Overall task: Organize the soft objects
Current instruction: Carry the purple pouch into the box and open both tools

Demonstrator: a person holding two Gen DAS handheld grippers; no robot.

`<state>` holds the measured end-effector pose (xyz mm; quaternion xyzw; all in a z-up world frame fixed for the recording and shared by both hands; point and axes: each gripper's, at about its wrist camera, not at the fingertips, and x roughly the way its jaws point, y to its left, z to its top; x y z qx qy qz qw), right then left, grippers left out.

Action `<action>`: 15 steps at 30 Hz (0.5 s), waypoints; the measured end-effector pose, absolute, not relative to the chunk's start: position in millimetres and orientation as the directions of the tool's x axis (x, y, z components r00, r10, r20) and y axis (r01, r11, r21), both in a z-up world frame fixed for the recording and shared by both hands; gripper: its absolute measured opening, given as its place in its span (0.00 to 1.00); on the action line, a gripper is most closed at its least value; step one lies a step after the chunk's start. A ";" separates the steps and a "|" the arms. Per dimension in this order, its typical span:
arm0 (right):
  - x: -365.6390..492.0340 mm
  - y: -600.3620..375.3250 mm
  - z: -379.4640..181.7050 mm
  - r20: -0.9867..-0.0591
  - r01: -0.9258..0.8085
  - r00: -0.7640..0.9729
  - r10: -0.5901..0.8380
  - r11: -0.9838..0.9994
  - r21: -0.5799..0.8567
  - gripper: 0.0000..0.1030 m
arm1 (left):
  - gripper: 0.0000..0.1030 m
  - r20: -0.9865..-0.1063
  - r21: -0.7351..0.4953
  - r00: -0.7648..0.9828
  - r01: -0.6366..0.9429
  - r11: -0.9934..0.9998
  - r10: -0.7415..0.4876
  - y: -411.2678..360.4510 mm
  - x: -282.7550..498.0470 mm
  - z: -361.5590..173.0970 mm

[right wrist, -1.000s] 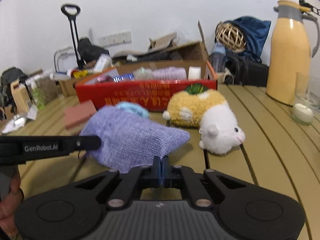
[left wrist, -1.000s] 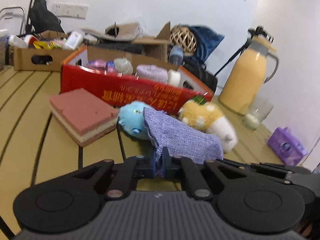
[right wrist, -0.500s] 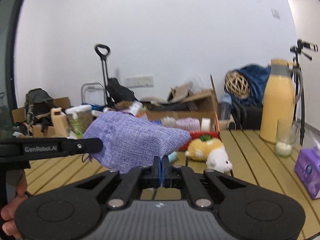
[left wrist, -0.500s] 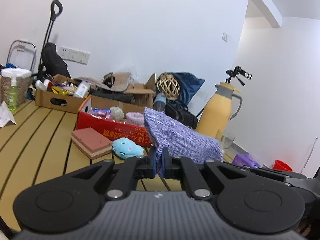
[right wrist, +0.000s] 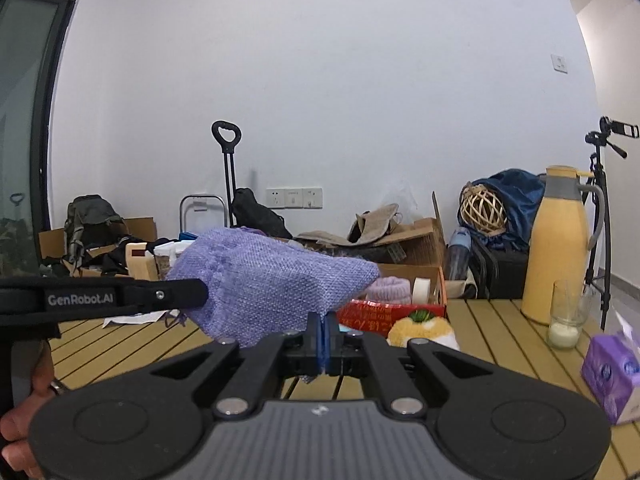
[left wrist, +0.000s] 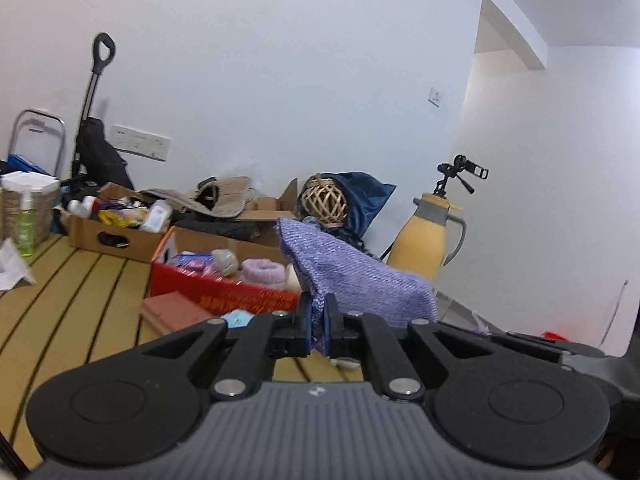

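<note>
While held aloft: a purple woven pouch [left wrist: 352, 280] hangs in the air above the slatted wooden desk [left wrist: 72, 280], pinched from two sides.
Left hand-held gripper [left wrist: 318, 322]: jaws closed on a lower edge of the pouch, fabric visibly squeezed between the blue pads.
Right hand-held gripper [right wrist: 324, 338]: jaws closed tight on the pouch's opposite lower edge; only a scrap of fabric shows below the pads.
Person: fingers of a hand [right wrist: 24, 412], one wearing a ring, wrap the left tool's grip at the right wrist view's lower left.
Just beyond the pouch: a yellow-and-white plush toy [right wrist: 420, 330] lies on the desk, a light blue plush toy [left wrist: 239, 317] and a pink sponge block [left wrist: 176, 308] beside it.
Behind them: a red cardboard box [left wrist: 224, 288] holds a lilac knitted item [left wrist: 264, 270] and a roll of tape [right wrist: 422, 290].
Right side of desk: a purple tissue pack [right wrist: 612, 376], a glass with a candle [right wrist: 564, 316] and a yellow thermos jug [right wrist: 558, 248].
Far back: cardboard boxes of clutter, a wicker ball [left wrist: 325, 200] against blue fabric, a folding trolley handle [right wrist: 227, 136] and a tripod [right wrist: 608, 200] along the white wall.
</note>
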<state>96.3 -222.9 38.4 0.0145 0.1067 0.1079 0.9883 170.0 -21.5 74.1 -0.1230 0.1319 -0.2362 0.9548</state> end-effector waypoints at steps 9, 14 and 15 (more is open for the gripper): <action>248.1 -262.9 70.7 -0.281 -0.221 0.935 0.217 0.975 0.016 0.01 | 0.06 -0.270 -0.359 0.814 0.410 0.839 -0.514 -76.1 350.7 86.4; 375.0 -294.9 64.3 -0.455 -0.210 0.864 0.214 0.976 0.061 0.01 | 0.06 -0.393 -0.403 0.775 0.339 0.850 -0.495 -106.4 456.0 57.1; 398.1 -301.6 60.0 -0.490 -0.206 0.842 0.224 0.974 0.092 0.01 | 0.06 -0.415 -0.405 0.767 0.325 0.855 -0.489 -111.4 472.6 48.7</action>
